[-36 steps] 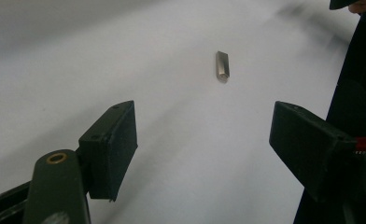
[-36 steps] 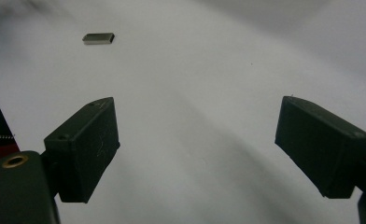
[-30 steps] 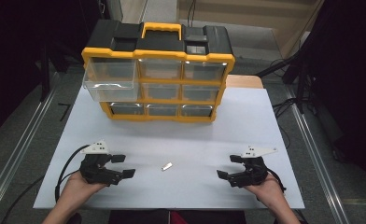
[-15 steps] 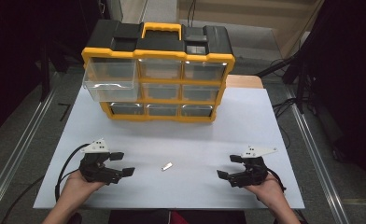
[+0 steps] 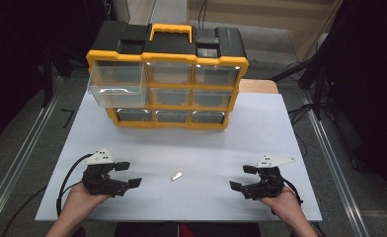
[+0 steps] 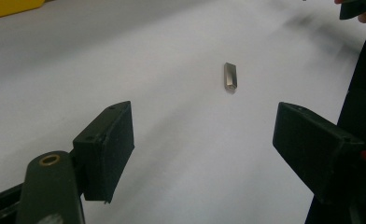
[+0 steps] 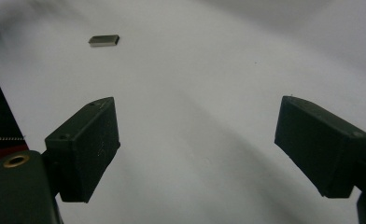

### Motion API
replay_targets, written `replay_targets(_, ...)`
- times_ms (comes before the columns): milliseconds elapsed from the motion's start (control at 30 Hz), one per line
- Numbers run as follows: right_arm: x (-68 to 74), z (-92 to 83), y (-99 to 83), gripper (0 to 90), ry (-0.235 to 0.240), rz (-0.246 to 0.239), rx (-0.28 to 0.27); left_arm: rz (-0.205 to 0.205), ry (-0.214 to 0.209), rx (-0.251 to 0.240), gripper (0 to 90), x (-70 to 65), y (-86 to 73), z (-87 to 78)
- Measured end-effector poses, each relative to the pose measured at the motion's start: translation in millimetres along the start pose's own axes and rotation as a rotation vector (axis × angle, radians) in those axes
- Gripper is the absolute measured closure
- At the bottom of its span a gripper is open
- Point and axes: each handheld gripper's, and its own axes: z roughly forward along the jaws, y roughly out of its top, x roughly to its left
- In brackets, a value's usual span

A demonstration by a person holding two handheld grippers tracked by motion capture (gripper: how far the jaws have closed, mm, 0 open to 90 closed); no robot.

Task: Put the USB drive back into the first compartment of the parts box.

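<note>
A small silvery metal piece (image 5: 176, 176) lies flat on the white table (image 5: 191, 143), between my two hands. My left gripper (image 5: 129, 174) rests near the table's front left, open, its jaws pointing right toward the piece (image 6: 230, 76), which lies a little ahead of them. Over at the front right my right gripper (image 5: 242, 177) is open too, jaws pointing left, nothing between them. The same piece (image 7: 103, 40) lies far off at the upper left in the right gripper view.
A yellow and black organiser (image 5: 167, 74) with clear drawers stands at the back of the table. Its top-left drawer (image 5: 115, 85) is pulled out toward me. Metal rails (image 5: 19, 163) run along both sides of the table.
My left gripper has turned slightly and edged to the right toward the metal piece. The right gripper and the piece have stayed put.
</note>
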Motion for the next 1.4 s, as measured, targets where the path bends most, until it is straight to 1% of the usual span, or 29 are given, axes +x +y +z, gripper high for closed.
replay_targets(133, 1.2, -0.3, -0.7, 12.0, -0.005, -0.007, -0.005, -0.01, -0.012, -0.013, 21.8, 0.1, 0.8, -2.0)
replay_targets(233, 0.3, -0.3, -1.8, 12.0, 0.003, 0.001, -0.001, 0.001, -0.006, -0.014, 21.8, -2.2, 2.0, -1.2)
replay_targets(267, 0.1, -0.1, -2.0, 12.0, 0.007, 0.003, -0.009, 0.003, -0.005, -0.014, 21.8, -3.0, 2.3, -0.8)
replay_targets(300, 0.1, -0.1, -2.0, 12.0, 0.007, 0.003, -0.009, 0.004, -0.007, -0.013, 21.8, -3.2, 2.4, -0.3)
replay_targets(333, -0.1, 0.0, -1.9, 12.0, 0.011, 0.006, -0.02, 0.005, -0.005, -0.005, 21.8, -3.0, 2.5, -0.2)
replay_targets(500, -0.3, 0.2, -1.8, 12.0, 0.009, 0.012, -0.02, 0.002, -0.005, -0.004, 21.9, -2.6, 2.4, 0.7)
replay_targets(567, -0.4, 0.6, -1.9, 12.0, 0.003, 0.011, -0.017, -0.002, -0.019, 0.004, 21.9, -3.5, 4.6, 1.5)
replay_targets(633, -0.6, 1.2, -1.9, 12.0, -0.006, 0.002, -0.011, 0.009, -0.032, 0.004, 22.4, -6.3, 7.8, 3.2)
replay_targets(667, -0.2, 1.3, -1.7, 12.7, -0.005, 0.006, -0.01, 0.031, -0.025, 0.017, 23.1, -8.6, 11.1, 5.2)
replay_targets(700, -0.2, 1.3, -1.7, 12.7, -0.005, 0.006, -0.01, 0.031, -0.025, 0.017, 23.1, -8.6, 11.1, 5.2)
replay_targets(800, 2.1, 2.6, -1.2, 12.7, -0.011, -0.002, 0.001, 0.044, -0.02, 0.038, 23.1, -10.8, 15.6, 8.1)
replay_targets(833, 2.1, 2.6, -1.2, 12.7, -0.011, -0.002, 0.001, 0.035, -0.032, 0.035, 23.1, -10.9, 17.3, 9.2)
replay_targets(867, 1.5, 3.6, -1.3, 13.5, -0.012, -0.003, 0.01, 0.044, -0.037, 0.038, 23.1, -11.4, 21.3, 11.4)
replay_targets(900, 1.5, 3.6, -1.3, 13.5, -0.012, -0.003, 0.01, 0.044, -0.037, 0.038, 23.0, -11.4, 21.3, 11.4)
replay_targets(933, 0.0, 4.0, -1.3, 14.6, -0.014, 0.0, 0.024, 0.049, -0.04, 0.041, 23.0, -11.6, 23.5, 13.3)
replay_targets(967, -0.9, 4.0, -1.2, 14.6, -0.017, -0.003, 0.025, 0.054, -0.053, 0.045, 23.0, -11.1, 25.6, 15.2)
replay_targets(1000, -0.9, 4.0, -1.2, 14.6, -0.017, -0.003, 0.025, 0.05, -0.061, 0.047, 23.0, -10.7, 27.7, 17.2)
replay_targets(1067, -2.3, 4.0, -0.8, 14.6, -0.018, -0.003, 0.02, 0.047, -0.064, 0.053, 23.0, -10.8, 31.9, 20.9)
replay_targets(1233, -4.8, 3.6, 0.0, 14.8, -0.016, 0.002, 0.02, 0.065, -0.074, 0.059, 23.0, -14.8, 41.7, 26.4)
replay_targets(1300, -6.5, 2.9, 0.9, 17.7, -0.004, 0.004, 0.016, 0.079, -0.073, 0.063, 23.0, -16.5, 45.1, 28.3)
replay_targets(1333, -6.8, 2.7, 1.1, 17.9, -0.005, 0.003, 0.015, 0.086, -0.063, 0.069, 23.0, -17.9, 46.7, 29.7)
replay_targets(1367, -7.1, 2.8, 1.7, 17.9, -0.007, -0.005, 0.016, 0.096, -0.069, 0.077, 23.0, -18.6, 48.3, 30.5)
replay_targets(1400, -7.1, 2.8, 1.7, 17.9, -0.007, -0.005, 0.016, 0.097, -0.079, 0.078, 23.0, -18.9, 49.7, 31.2)
